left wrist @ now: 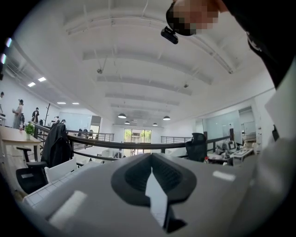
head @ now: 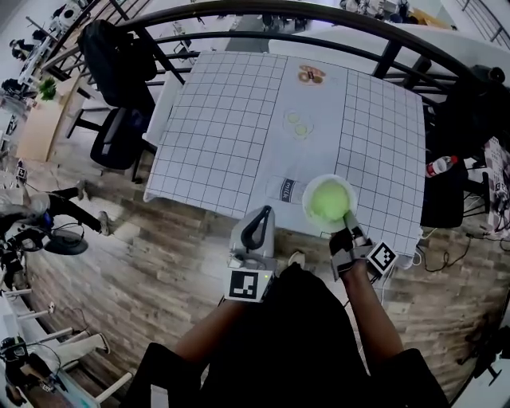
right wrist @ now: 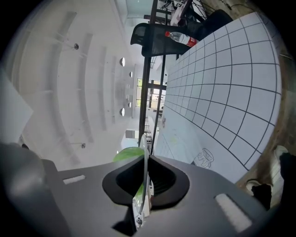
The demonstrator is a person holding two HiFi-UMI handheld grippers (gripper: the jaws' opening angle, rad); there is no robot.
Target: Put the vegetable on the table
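Two grippers show low in the head view. My right gripper (head: 350,221) pinches the near rim of a green bowl (head: 327,199), which sits at the lower right of the gridded table (head: 231,119), over its near edge. Whether a vegetable lies in the bowl I cannot tell. My left gripper (head: 256,229), at lower centre, points upward, its jaws pressed together on nothing.

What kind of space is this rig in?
Probably an open-plan office or lab on a mezzanine: a black railing curves past the grid-printed table, an office chair stands beside it, and cluttered desks fill the background.
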